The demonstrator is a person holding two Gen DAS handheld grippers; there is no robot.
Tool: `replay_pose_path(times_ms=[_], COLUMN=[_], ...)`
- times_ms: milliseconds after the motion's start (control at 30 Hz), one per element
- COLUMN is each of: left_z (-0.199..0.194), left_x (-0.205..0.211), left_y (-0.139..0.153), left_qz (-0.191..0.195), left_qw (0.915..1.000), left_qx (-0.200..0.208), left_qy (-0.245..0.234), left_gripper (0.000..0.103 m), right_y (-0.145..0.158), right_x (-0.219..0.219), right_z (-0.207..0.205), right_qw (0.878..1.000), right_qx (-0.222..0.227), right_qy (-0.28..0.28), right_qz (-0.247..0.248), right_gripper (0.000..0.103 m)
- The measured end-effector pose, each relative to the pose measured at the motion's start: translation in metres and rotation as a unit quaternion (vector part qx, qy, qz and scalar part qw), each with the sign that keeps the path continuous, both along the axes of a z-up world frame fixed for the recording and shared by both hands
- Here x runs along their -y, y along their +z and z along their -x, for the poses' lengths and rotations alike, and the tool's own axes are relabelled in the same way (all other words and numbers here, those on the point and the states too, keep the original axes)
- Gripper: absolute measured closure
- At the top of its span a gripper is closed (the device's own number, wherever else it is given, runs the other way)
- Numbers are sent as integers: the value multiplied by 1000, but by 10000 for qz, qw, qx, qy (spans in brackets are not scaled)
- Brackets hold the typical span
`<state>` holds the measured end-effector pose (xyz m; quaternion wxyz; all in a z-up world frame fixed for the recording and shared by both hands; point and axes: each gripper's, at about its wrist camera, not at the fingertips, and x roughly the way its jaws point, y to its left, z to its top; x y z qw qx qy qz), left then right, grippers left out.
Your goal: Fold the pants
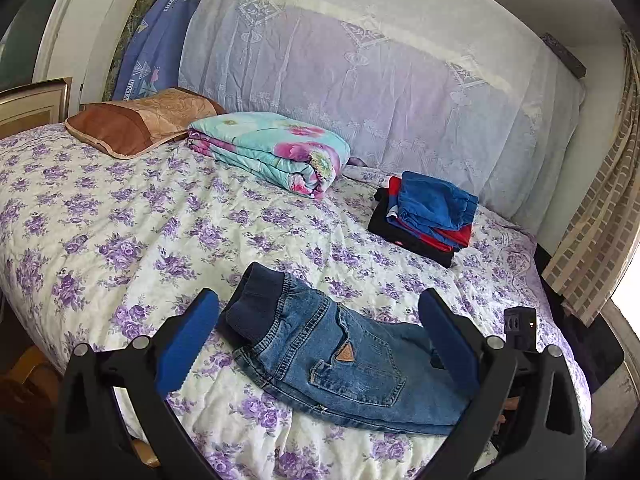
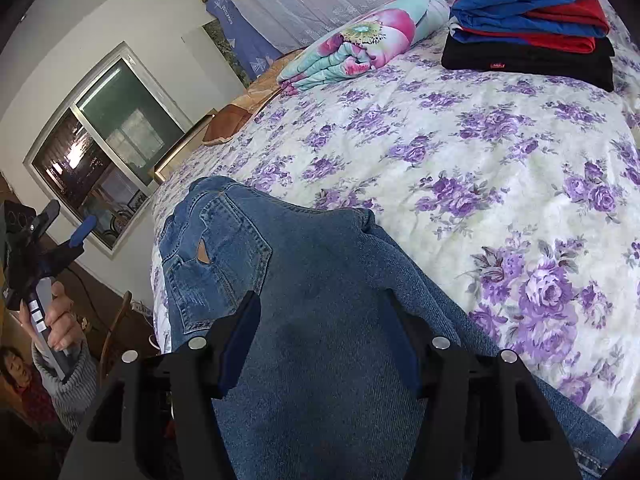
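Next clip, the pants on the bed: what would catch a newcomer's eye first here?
The small blue denim pants with a dark ribbed waistband lie near the front edge of the purple-flowered bedspread, framed by the open left gripper. Behind them to the right sits a neat stack of blue, red and black folded clothes, with a folded turquoise-and-pink floral quilt further back. The right gripper hovers open over the denim.

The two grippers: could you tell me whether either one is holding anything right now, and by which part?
Nothing is held. The left gripper and the right gripper both stand open above the jeans, pads clear of the denim.
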<state>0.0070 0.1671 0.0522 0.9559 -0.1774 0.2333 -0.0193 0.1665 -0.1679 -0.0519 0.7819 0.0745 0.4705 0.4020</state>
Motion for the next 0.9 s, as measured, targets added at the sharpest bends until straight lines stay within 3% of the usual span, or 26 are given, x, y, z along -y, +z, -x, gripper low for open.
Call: replay_pose_path(times_ms=[133, 233, 467, 533, 667, 800, 867, 900], left_z=[0, -3, -10, -12, -20, -33, -41, -47], left_x=[13, 19, 25, 25, 17, 9, 16, 23], left_y=[-2, -7, -22, -28, -41, -54, -59, -61], left_qz=[-118, -187, -178, -169, -87, 268, 260, 208], left_qw=[9998, 9996, 9989, 9985, 9981, 9967, 9955, 9949], left_qx=[-37, -114, -308, -382, -532, -629, -685, -718], left_qy=[-127, -197, -309, -350, -301, -435, -594, -680], left_gripper=[5, 5, 5, 5, 5, 5, 5, 5], right_y=[-1, -2, 1, 11, 39, 32, 14, 7], right_x=[2, 7, 8, 12, 39, 67, 83, 90], right_z=[-1, -2, -2, 1, 25, 43, 44, 45], right_qw=[9999, 9988, 9983, 9982, 9924, 9949, 9922, 9913], right_qx=[-27, -107, -161, -183, 56, -41, -371, -450], right_qy=[33, 130, 134, -59, -339, -787, -1146, -1163], right_qz=[-136, -452, -551, -573, -1179, -634, -335, -428], right_gripper=[38, 30, 27, 28, 21, 19, 18, 20])
